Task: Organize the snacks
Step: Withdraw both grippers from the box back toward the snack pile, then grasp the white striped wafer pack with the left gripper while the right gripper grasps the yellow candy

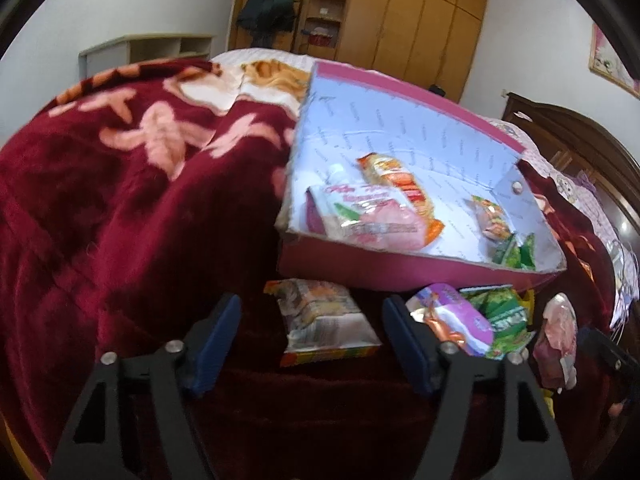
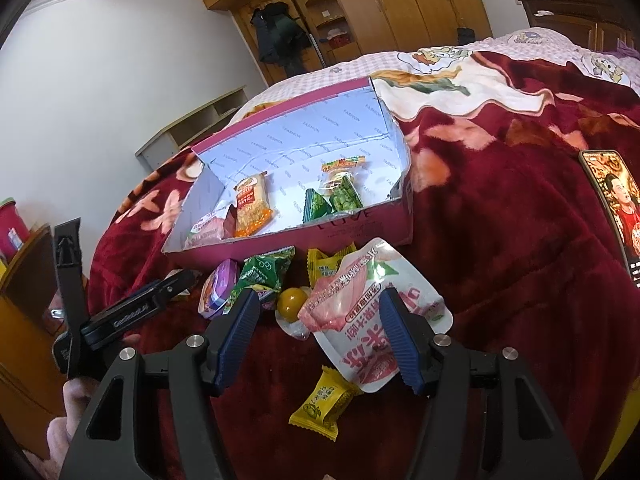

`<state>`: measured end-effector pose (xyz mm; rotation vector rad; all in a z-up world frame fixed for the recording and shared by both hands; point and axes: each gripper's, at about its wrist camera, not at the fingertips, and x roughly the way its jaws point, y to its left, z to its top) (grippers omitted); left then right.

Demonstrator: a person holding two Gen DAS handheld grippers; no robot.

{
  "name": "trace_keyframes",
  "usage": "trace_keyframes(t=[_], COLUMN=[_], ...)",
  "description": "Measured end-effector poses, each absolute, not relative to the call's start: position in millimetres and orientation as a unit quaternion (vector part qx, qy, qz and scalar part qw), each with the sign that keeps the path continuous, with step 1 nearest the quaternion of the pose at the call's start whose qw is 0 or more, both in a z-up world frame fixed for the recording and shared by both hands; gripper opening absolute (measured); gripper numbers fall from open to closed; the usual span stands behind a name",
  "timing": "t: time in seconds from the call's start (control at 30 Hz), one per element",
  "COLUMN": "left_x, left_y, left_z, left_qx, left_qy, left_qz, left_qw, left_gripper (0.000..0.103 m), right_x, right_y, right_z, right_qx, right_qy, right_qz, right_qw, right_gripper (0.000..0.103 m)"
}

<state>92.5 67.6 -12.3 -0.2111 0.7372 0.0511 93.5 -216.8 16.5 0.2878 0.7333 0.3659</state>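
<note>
A pink cardboard box (image 1: 392, 268) with a pale lining lies on the bed; it also shows in the right wrist view (image 2: 360, 228). It holds a pink pouch (image 1: 372, 220), an orange packet (image 1: 400, 184) and green packs (image 2: 340, 196). My left gripper (image 1: 312, 320) is open over a small carton snack (image 1: 324, 320) before the box. My right gripper (image 2: 316, 320) is open around a pink-and-white pouch (image 2: 360, 312). Loose yellow candies (image 2: 324, 404), a green pack (image 2: 264, 272) and a purple cup (image 2: 218, 292) lie nearby.
A dark red floral blanket (image 1: 120, 200) covers the bed. A phone (image 2: 616, 204) lies on it at the right. A wooden wardrobe (image 1: 400, 20) and low shelf (image 1: 152, 48) stand behind. The left gripper's body (image 2: 120, 312) shows at the right view's left.
</note>
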Motion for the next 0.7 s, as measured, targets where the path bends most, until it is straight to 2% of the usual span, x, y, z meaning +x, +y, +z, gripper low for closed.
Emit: trace_keyframes(t=[0.1, 0.17, 0.23, 0.4, 0.7], left_x=[92.1, 91.1, 89.5, 81.8, 67.0], left_y=[70.9, 70.0, 69.1, 69.3, 72.1], left_z=[-14.1, -13.5, -12.8, -10.2, -8.6], left_qx=[-0.109, -0.105, -0.101, -0.101, -0.125], left_qy=[0.356, 0.352, 0.349, 0.341, 0.335], left_qz=[0.023, 0.021, 0.017, 0.008, -0.011], left_qw=[0.928, 0.93, 0.932, 0.934, 0.934], left_gripper=[0.069, 0.06, 0.046, 0.042, 0.042], right_x=[91.6, 91.2, 90.8, 89.0, 83.0], right_y=[-216.7, -216.4, -215.8, -212.7, -199.9], right_z=[16.1, 15.9, 15.8, 17.9, 24.0], right_qx=[0.138, 0.138, 0.137, 0.129, 0.097], right_qy=[0.355, 0.355, 0.355, 0.352, 0.34], right_qz=[0.176, 0.176, 0.176, 0.176, 0.175], right_qw=[0.908, 0.908, 0.908, 0.91, 0.919], right_gripper=[0.064, 0.064, 0.064, 0.064, 0.064])
